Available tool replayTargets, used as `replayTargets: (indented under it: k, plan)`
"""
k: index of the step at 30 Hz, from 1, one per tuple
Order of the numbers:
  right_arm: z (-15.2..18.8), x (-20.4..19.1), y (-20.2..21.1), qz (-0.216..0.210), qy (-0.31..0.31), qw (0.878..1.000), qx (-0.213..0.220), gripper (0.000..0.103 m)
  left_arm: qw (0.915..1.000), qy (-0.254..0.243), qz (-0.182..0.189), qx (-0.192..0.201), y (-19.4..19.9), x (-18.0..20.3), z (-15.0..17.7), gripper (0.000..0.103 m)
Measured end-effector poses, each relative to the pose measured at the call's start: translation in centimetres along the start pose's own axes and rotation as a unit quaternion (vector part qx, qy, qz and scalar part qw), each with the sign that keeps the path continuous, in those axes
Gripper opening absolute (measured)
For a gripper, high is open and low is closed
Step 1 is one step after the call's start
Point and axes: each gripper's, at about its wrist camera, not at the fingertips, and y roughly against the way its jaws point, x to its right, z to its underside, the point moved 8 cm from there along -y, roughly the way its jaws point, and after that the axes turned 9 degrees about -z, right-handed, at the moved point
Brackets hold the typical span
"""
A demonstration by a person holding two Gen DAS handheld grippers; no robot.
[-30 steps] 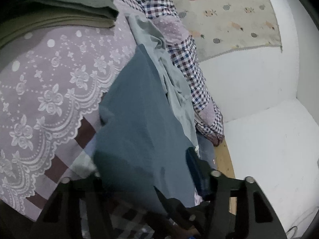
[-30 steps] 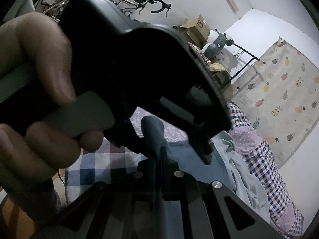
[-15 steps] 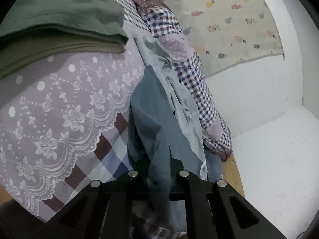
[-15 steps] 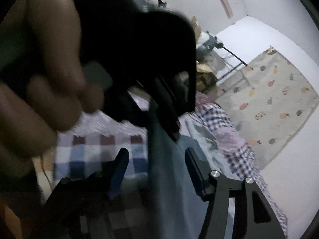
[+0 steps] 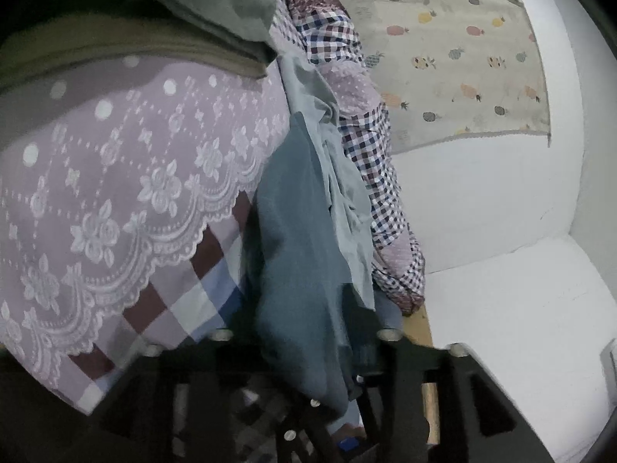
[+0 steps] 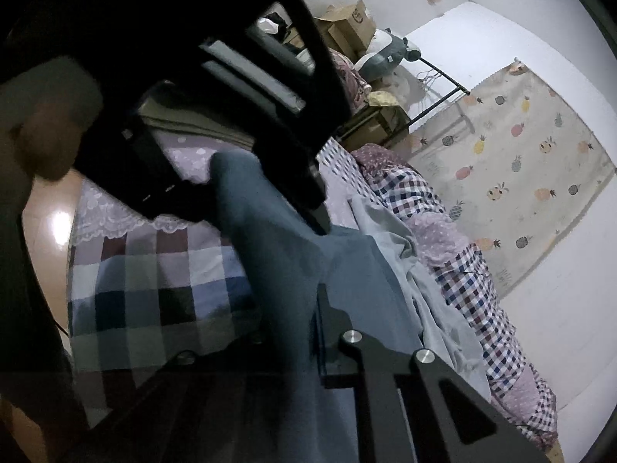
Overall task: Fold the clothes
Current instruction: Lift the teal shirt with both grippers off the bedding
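A dark teal garment hangs in a long bunched strip over the bed. In the left wrist view my left gripper is open, and the strip drapes down between its fingers. The right wrist view shows the same garment running from the left gripper above down through my right gripper. The right gripper is open, with one finger against the cloth and the other hidden behind it. A person's hand holds the left gripper.
A pale grey-green garment lies crumpled beside a checked quilt along the wall. Folded olive and green clothes are stacked on the lace-edged lilac cover. Cardboard boxes stand beyond the bed's head.
The left gripper, shut on the teal garment half a second ago, has opened. The right gripper's fingers have narrowed around the strip. The left gripper has risen relative to the right.
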Motion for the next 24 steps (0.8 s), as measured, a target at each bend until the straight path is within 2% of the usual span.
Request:
replayTargets:
  k: [3,8,14,15,16,19,21,23,24]
  plan:
    - [0.0,-0.1,0.7,0.001,-0.002,1.0,0.001,0.006,0.9999,-0.004,0.004,-0.012,-0.4,0.5,0.5,0.059]
    - [0.0,-0.4,1.2,-0.002,-0.004,1.0,0.001,0.006,0.9993,-0.008,-0.003,-0.037,-1.3,0.8,1.7,0.061]
    - [0.3,-0.6,1.0,-0.006,0.0,1.0,0.0,0.006,0.9995,-0.019,0.005,-0.025,-1.8,1.9,1.2,0.061]
    - [0.4,-0.6,1.1,-0.007,-0.002,1.0,0.0,0.006,0.9995,-0.022,0.003,-0.025,-1.9,2.0,1.2,0.056]
    - [0.4,-0.5,1.1,-0.005,-0.002,1.0,0.001,0.006,0.9994,-0.024,0.002,-0.024,-1.9,2.1,1.1,0.043]
    - [0.3,-0.6,1.4,0.006,0.006,1.0,0.0,0.007,0.9995,-0.022,-0.004,-0.02,-1.8,2.0,0.9,0.019]
    - [0.3,-0.8,1.5,0.012,0.01,1.0,-0.002,0.009,0.9996,-0.022,-0.008,-0.017,-1.7,2.0,0.8,0.015]
    - [0.4,-0.8,1.7,0.02,0.013,1.0,-0.001,0.016,0.9992,-0.037,-0.014,-0.009,-1.5,2.5,0.8,0.013]
    - [0.6,-0.8,1.8,0.026,0.014,1.0,-0.002,0.026,0.9989,-0.044,-0.016,-0.005,-1.4,2.8,0.8,0.013]
